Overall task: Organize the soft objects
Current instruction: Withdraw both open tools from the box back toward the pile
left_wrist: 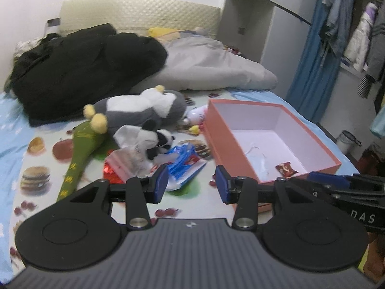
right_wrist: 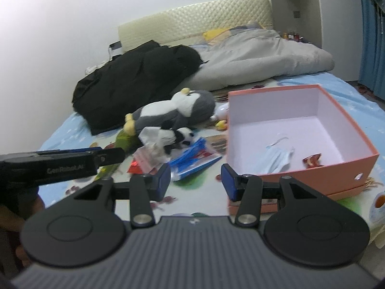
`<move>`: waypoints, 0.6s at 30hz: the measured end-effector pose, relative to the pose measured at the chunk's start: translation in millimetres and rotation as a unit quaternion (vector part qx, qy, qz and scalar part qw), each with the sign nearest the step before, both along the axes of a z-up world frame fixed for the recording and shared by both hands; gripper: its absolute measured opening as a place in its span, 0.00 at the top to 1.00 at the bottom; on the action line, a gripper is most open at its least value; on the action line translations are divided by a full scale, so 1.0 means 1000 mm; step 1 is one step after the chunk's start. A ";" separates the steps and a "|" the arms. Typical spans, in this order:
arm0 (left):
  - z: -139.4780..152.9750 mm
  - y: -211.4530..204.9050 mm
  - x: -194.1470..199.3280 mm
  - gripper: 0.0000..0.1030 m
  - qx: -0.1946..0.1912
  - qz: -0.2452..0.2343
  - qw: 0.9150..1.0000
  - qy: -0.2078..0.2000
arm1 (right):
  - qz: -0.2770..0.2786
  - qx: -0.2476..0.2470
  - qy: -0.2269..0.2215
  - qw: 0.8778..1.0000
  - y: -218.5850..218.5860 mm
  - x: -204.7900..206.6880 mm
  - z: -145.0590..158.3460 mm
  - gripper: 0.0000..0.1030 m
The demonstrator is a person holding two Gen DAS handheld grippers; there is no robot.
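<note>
A grey and white plush penguin (left_wrist: 142, 110) (right_wrist: 178, 108) lies on the bed, with a small plush panda (left_wrist: 154, 139) (right_wrist: 173, 137) in front of it and a green plush stick (left_wrist: 79, 154) to the left. An open salmon box (left_wrist: 240, 142) (right_wrist: 349, 166) stands to the right; it holds a blue face mask (right_wrist: 276, 159) and a red candy (right_wrist: 312, 161). My left gripper (left_wrist: 191, 184) is open and empty, above the sheet near the box's near corner. My right gripper (right_wrist: 196, 180) is open and empty, left of the box.
Blue and red wrappers (left_wrist: 182, 166) (right_wrist: 192, 156) lie by the panda. A black coat (left_wrist: 81, 77) and a grey duvet (left_wrist: 211, 65) fill the bed's far end. A small white toy (left_wrist: 196, 116) sits behind the box. Clothes hang at the right (left_wrist: 349, 36).
</note>
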State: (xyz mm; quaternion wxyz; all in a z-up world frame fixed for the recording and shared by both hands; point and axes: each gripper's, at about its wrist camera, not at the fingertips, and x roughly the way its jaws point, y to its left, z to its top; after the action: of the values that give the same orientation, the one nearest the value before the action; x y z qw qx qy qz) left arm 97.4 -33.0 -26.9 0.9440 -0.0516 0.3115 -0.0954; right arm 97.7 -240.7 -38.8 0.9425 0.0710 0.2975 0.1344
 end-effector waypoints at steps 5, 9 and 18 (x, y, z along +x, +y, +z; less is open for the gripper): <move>-0.010 0.019 -0.012 0.52 -0.016 0.028 0.999 0.012 | 0.012 -0.003 0.011 1.000 0.012 -0.008 0.000 0.52; -0.019 0.028 -0.020 0.52 -0.023 0.043 0.999 0.020 | 0.025 -0.006 0.024 0.999 0.020 -0.014 -0.004 0.52; -0.039 0.041 -0.011 0.52 -0.036 0.070 0.996 0.038 | 0.049 -0.018 0.053 0.997 0.037 0.004 -0.019 0.52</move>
State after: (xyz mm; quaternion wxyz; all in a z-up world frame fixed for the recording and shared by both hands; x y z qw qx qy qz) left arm 86.6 7.9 -66.2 0.9332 -0.1109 0.3395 -0.0383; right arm 101.6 -204.2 -58.1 0.9190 0.0464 0.3522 0.1708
